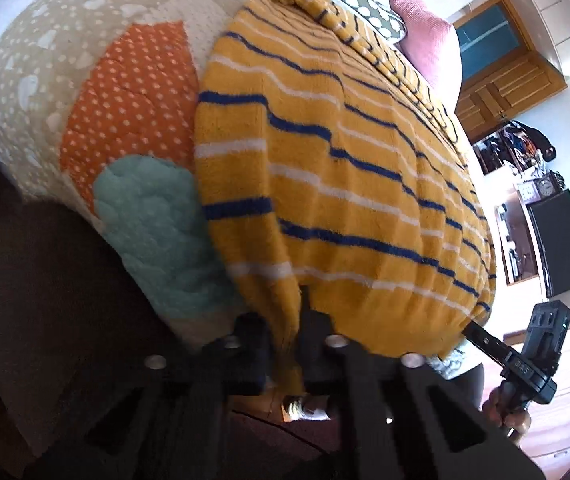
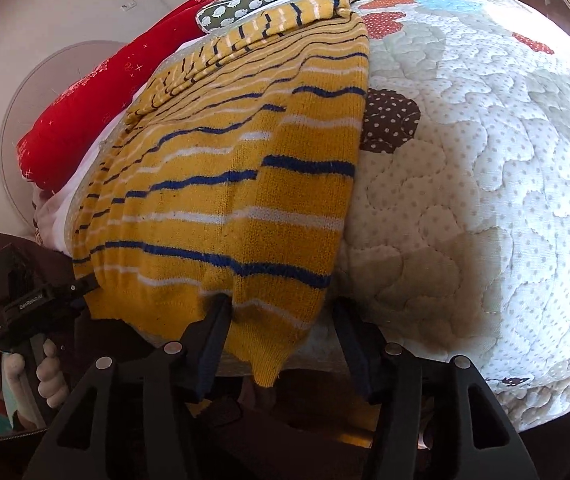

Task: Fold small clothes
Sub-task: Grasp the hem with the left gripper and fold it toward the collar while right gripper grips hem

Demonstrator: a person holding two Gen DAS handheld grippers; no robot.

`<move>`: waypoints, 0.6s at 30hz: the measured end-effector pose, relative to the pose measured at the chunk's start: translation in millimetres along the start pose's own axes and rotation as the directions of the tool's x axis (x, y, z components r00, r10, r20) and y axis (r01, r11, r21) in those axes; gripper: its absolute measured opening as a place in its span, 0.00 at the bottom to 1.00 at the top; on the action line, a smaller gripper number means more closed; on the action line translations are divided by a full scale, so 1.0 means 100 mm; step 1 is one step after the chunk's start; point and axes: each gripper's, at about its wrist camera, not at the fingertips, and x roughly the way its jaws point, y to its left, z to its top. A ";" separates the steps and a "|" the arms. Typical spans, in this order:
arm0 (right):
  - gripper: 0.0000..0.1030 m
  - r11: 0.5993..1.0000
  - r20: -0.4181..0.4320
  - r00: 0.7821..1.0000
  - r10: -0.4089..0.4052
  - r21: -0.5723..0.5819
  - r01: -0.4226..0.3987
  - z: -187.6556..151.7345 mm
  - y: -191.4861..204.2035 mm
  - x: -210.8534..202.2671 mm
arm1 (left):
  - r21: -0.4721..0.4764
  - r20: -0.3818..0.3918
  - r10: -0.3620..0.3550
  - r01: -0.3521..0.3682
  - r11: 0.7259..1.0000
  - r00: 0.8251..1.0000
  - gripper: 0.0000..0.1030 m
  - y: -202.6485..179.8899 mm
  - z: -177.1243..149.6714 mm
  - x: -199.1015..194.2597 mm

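A yellow knit sweater (image 1: 345, 168) with blue and white stripes lies spread on the quilted bed; it also shows in the right wrist view (image 2: 237, 184). My left gripper (image 1: 285, 336) is shut on the sweater's bottom hem at one corner. My right gripper (image 2: 281, 320) is open, its jaws standing either side of the opposite hem corner, which hangs over the bed edge. The right gripper also shows in the left wrist view (image 1: 485, 338) at the hem's far corner. The left gripper shows in the right wrist view (image 2: 81, 284) at the hem's left corner.
The quilt (image 2: 485, 160) has dotted patches in orange (image 1: 133, 96) and teal (image 1: 157, 224). A pink pillow (image 1: 425, 28), a red pillow (image 2: 97, 92) and a dark dotted cushion (image 2: 253, 0) lie at the bed's head. A cabinet and black screen (image 1: 561, 240) stand beyond.
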 end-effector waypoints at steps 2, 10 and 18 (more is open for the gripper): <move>0.14 0.999 -0.008 0.999 0.040 -0.002 -0.040 0.00 0.00 -0.03 | -0.007 0.017 -0.015 0.015 1.000 1.000 0.08 0.00 0.00 -0.11; 0.11 0.986 0.077 0.984 0.161 -0.041 -0.159 0.21 0.23 -0.41 | 0.025 0.128 -0.126 0.123 0.992 0.984 0.08 -0.22 0.24 -0.74; 0.10 0.981 0.162 0.970 0.184 -0.094 -0.170 1.13 0.45 -0.46 | 0.039 0.219 -0.074 0.067 0.997 0.973 0.08 -0.52 1.04 -0.72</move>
